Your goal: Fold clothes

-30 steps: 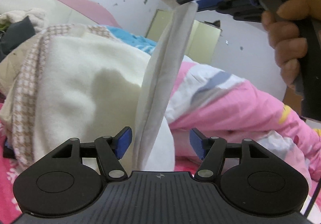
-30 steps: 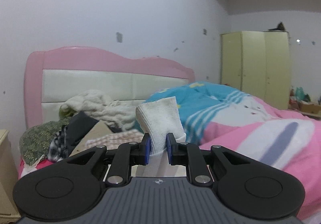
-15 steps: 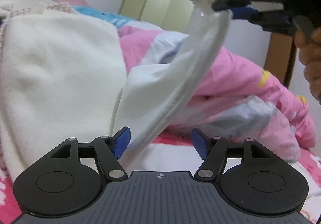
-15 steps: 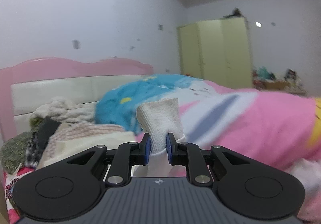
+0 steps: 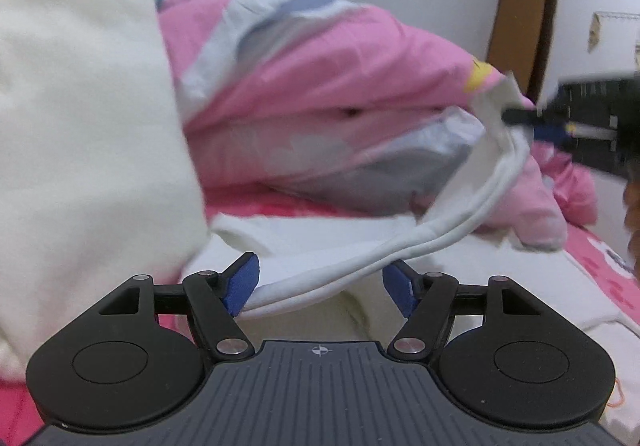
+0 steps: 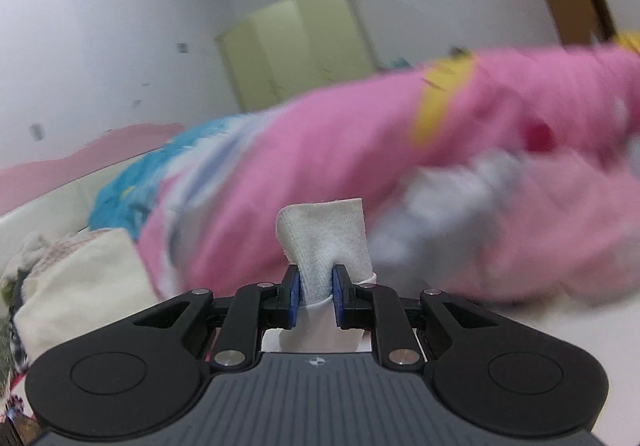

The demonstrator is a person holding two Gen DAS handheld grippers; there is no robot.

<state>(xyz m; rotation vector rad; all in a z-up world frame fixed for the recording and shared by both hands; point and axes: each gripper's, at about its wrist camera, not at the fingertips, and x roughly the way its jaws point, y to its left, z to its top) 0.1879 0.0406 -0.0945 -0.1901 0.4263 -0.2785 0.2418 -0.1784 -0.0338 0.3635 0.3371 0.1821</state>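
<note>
Bed: pink sheet (image 5: 600,266) under a heaped pink quilt (image 5: 340,66) with grey and blue patches, which fills most of both views; a cream blanket (image 5: 80,126) bulks at the left of the left wrist view; a green wardrobe (image 6: 304,50) and a brown door (image 5: 520,38) stand behind. Garment (image 5: 400,246): white, lying partly flat on the sheet just ahead of the left gripper, with a hemmed edge rising as a slack band from between that gripper's fingers up to the right gripper (image 5: 520,116) at the right of the view; judged light, soft and wholly limp, sagging under its own weight between supports, not fragile, somewhat slippery in a narrow pinch; best taken at the doubled hem or a corner, where the cloth is thickest, and kept taut between two holds so the fold line stays straight. Right gripper: clenched on a bunched white corner (image 6: 324,242) that stands up past the blue pads. Left gripper (image 5: 320,286): jaws apart and opening, the hem passing between them and lying against the left pad (image 5: 240,286), not pinched. Hidden or unclear: the kind and full outline of the garment cannot be told, much of it lying below the gripper bodies or against the blanket; the right wrist view is blurred, so the quilt's pattern there is smeared; of the person only a sliver of hand (image 5: 632,214) shows at the frame edge; a pile of cloth (image 6: 16,278) at the left rim is too cut off to name.
</note>
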